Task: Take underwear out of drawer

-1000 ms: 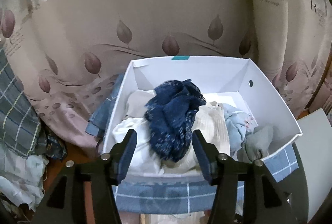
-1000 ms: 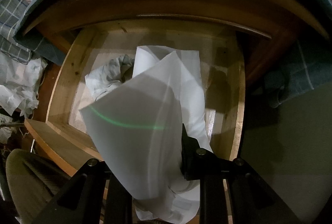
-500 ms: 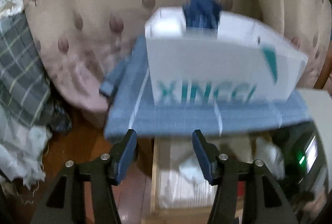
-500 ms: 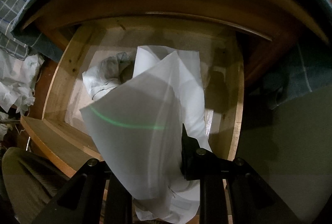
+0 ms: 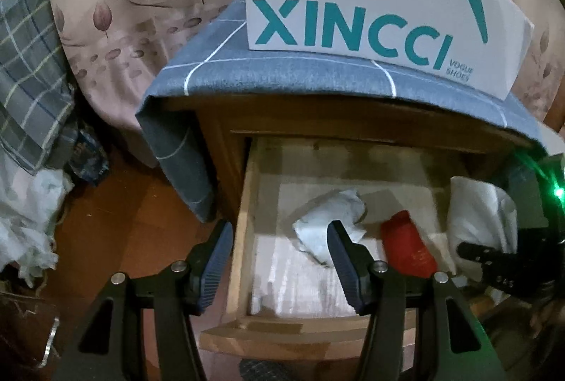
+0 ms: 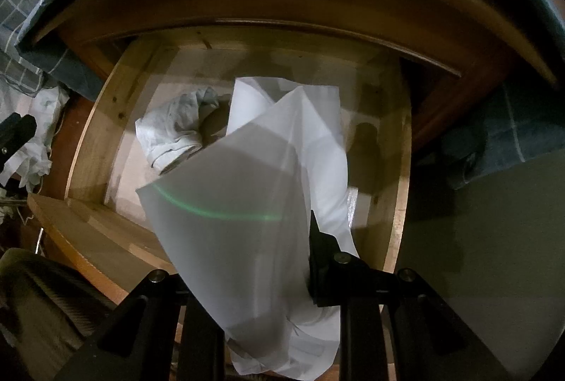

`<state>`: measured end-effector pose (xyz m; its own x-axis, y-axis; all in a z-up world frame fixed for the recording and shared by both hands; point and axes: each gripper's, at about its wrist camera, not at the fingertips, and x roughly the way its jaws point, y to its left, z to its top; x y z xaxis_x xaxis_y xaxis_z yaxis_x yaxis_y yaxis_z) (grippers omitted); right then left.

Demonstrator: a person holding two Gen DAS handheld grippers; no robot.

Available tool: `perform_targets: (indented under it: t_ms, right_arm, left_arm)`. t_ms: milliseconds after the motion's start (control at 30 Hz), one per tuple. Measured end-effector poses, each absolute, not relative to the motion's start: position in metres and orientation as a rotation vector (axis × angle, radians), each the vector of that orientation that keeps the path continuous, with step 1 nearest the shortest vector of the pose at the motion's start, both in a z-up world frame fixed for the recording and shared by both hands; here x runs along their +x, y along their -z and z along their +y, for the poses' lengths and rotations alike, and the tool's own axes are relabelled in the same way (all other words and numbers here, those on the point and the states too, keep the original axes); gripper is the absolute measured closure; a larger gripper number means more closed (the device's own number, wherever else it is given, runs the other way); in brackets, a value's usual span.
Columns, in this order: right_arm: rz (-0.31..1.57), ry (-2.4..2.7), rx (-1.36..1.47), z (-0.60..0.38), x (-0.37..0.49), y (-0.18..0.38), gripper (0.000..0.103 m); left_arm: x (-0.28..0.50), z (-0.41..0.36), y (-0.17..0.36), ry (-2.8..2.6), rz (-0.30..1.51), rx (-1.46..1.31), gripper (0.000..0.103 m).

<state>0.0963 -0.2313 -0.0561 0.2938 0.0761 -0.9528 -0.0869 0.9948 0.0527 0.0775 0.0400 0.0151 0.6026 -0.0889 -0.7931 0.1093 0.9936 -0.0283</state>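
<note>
The wooden drawer stands pulled open under the nightstand. A crumpled white underwear and a red item lie in it. My left gripper is open and empty above the drawer's front left. My right gripper is shut on a white underwear and holds it above the drawer; the cloth hides its left finger. The right gripper and that garment also show at the right of the left wrist view. The crumpled underwear lies at the drawer's left.
A white XINCCI shoe box sits on a blue-grey cloth that covers the nightstand. A leaf-print curtain hangs behind. Plaid and white laundry is piled on the floor at the left.
My left gripper has dropped from above the shoe box down to the open drawer. My right gripper has stayed almost still with the white underwear.
</note>
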Motion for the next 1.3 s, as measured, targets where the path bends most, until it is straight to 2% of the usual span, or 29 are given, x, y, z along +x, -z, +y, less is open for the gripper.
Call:
perform_targets:
  t_ms: [467,867,1100,1200,1300]
  right_arm:
    - [1.223,-0.136,0.016,-0.237,0.092,0.048,0.081]
    - [1.109,-0.166,0.029,-0.249,0.070,-0.017,0.082]
    - [1.055,-0.205,0.004,-0.240,0.060,-0.064,0.091]
    - [1.075,-0.198,-0.054,-0.229,0.060,-0.061,0.095]
    - [1.174,-0.198,-0.043,-0.216,0.074,-0.032,0.092]
  left_arm:
    - [0.081,0.057,-0.013,0.069,0.928,-0.100,0.046]
    - [0.080,0.053,-0.012,0.063,0.928,-0.070,0.046]
    - [0.079,0.052,-0.011,0.055,0.929,-0.061,0.046]
    - [0.078,0.054,-0.013,0.048,0.931,-0.074,0.046]
    - [0.076,0.056,-0.014,0.045,0.928,-0.074,0.046]
